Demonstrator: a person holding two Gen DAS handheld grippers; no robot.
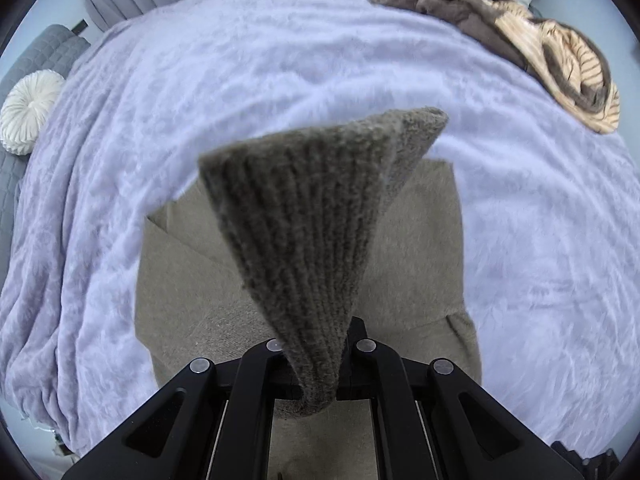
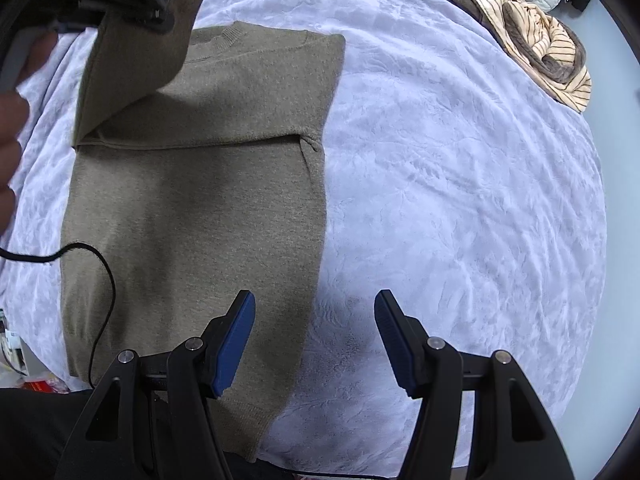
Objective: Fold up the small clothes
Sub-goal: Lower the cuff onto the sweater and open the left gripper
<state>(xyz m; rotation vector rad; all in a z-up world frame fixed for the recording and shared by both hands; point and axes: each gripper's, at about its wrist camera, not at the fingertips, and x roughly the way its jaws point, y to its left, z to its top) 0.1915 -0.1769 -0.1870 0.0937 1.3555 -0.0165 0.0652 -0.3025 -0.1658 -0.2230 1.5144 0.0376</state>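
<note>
The left gripper pinches a ribbed sleeve cuff above the olive sweater — spread on a lavender blanket — while the right gripper hovers spread over its right edge.

A bed under a pale lilac plush blanket carries everything. An olive knit sweater lies flat on it, ahead and left of the right gripper. A heap of striped and brown clothes sits far ahead to the right.

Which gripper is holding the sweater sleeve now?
The left gripper, shut on the ribbed sleeve cuff; the right gripper is open and empty.
</note>
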